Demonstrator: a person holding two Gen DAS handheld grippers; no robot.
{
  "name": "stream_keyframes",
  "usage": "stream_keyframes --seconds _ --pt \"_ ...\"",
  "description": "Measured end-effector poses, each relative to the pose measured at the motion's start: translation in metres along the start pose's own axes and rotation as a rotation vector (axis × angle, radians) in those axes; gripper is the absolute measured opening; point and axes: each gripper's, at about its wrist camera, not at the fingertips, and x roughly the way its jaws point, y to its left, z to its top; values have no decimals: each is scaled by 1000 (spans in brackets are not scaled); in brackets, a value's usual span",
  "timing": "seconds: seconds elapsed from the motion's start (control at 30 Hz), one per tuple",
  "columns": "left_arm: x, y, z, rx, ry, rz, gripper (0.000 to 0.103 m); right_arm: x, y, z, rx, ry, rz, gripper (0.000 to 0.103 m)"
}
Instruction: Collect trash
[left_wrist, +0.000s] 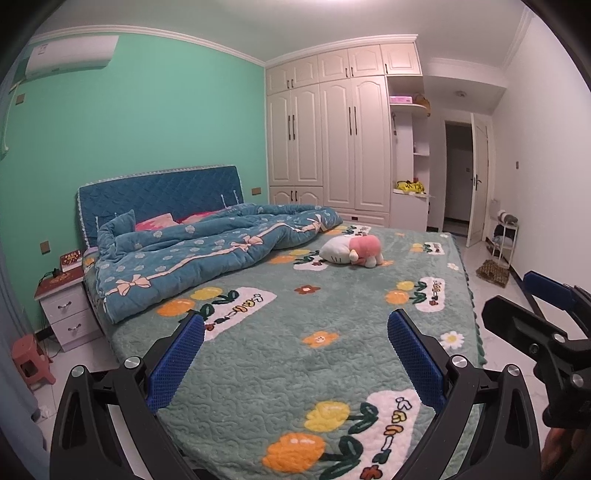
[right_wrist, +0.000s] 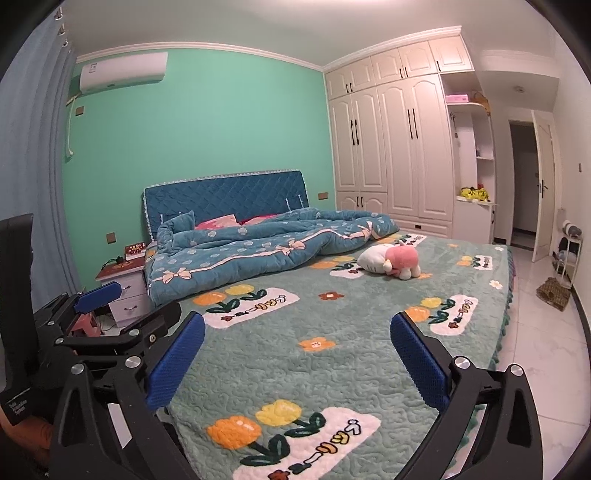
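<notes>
No trash stands out in either view. My left gripper (left_wrist: 295, 325) is open and empty, held above the foot of a bed with a green flowered cover (left_wrist: 332, 354). My right gripper (right_wrist: 297, 325) is open and empty too, over the same bed cover (right_wrist: 332, 369). The right gripper also shows at the right edge of the left wrist view (left_wrist: 535, 306). The left gripper also shows at the left of the right wrist view (right_wrist: 122, 302). A small white scrap (left_wrist: 43, 410) lies on the floor at the bed's left; I cannot tell what it is.
A rumpled blue quilt (left_wrist: 207, 251) and a pink-and-white plush toy (left_wrist: 352, 249) lie on the bed. A nightstand (left_wrist: 64, 306) and pink stool (left_wrist: 31, 360) stand left of it. White wardrobes (left_wrist: 332, 136), an open door (left_wrist: 478, 177), a rack (left_wrist: 504, 236) and a woven basket (left_wrist: 493, 273) are at right.
</notes>
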Motion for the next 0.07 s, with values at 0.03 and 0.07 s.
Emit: stream_keyframes --seconds 0.03,0.07 --pt "0 -1 -1 0 2 -5 98 1 0 0 2 3 -1 99" --pt "0 -1 -1 0 2 -9 98 2 -1 0 3 7 -2 99"
